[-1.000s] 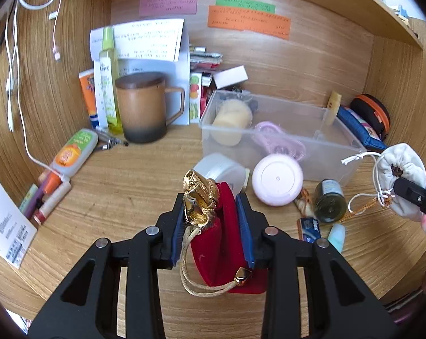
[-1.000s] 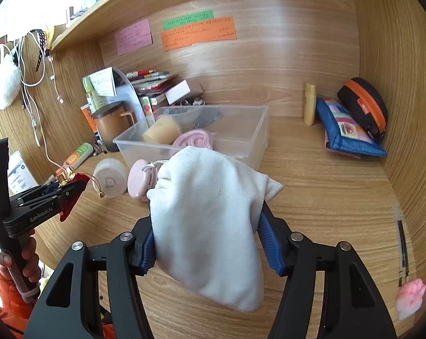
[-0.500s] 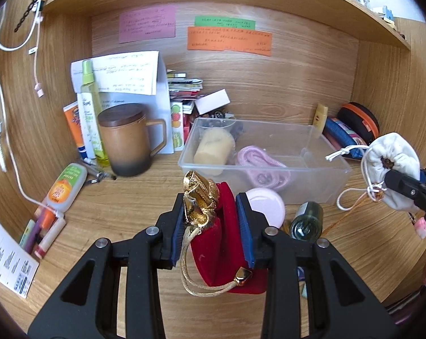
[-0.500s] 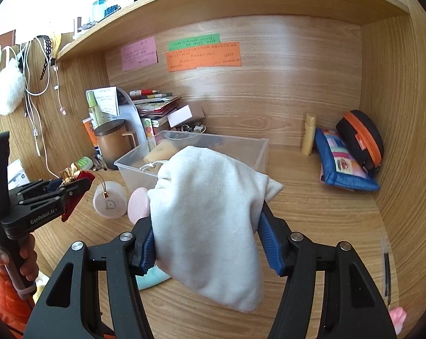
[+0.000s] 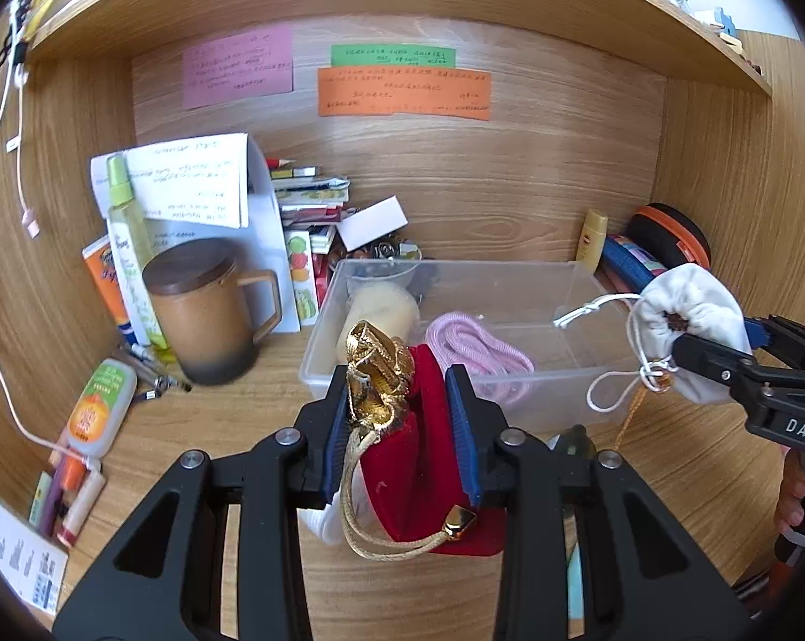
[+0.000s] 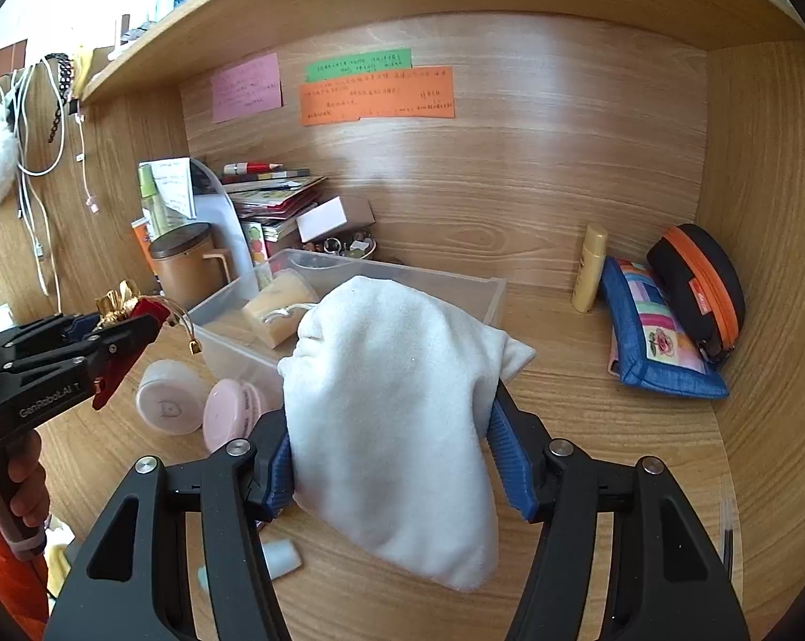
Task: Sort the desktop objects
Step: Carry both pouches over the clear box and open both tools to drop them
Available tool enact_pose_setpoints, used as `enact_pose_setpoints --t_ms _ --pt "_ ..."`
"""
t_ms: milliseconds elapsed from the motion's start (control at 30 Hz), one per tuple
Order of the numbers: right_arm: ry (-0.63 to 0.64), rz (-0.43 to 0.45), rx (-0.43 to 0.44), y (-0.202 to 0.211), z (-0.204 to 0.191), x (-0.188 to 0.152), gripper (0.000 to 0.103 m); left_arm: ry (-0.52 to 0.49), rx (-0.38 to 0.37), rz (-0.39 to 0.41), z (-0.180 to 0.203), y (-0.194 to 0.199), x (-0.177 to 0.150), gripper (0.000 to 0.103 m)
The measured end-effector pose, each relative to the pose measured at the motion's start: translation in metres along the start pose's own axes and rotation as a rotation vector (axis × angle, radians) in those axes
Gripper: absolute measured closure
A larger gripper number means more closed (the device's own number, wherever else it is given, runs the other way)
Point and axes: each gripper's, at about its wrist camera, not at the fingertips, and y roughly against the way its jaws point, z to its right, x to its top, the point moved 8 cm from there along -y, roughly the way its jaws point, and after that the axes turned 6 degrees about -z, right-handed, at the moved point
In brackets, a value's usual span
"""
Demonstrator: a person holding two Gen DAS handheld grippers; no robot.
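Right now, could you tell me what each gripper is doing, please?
Left gripper: closed on the red pouch.
Right gripper: closed on the white pouch.

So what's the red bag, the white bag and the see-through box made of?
Red bag: looks like velvet, fuzzy matte nap, with a shiny gold foil-like top and gold cord.
White bag: soft brushed cloth, maybe flannel or cotton; it sags and creases.
See-through box: clear plastic, probably; you see the things inside through its stiff walls.
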Motion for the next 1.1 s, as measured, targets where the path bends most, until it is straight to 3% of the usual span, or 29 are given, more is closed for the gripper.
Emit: enact_pose_setpoints --t_ms 600,1100 --pt "0.006 -0.058 -0.003 -0.046 0.012 0.016 0.046 -0.072 -0.003 -0.011 0.010 -0.045 0.046 0.069" --pt "0.019 -0.121 -0.008 -0.077 0.013 0.024 0.046 -0.086 -0.018 -0.109 0.019 -0.093 0.053 0.069"
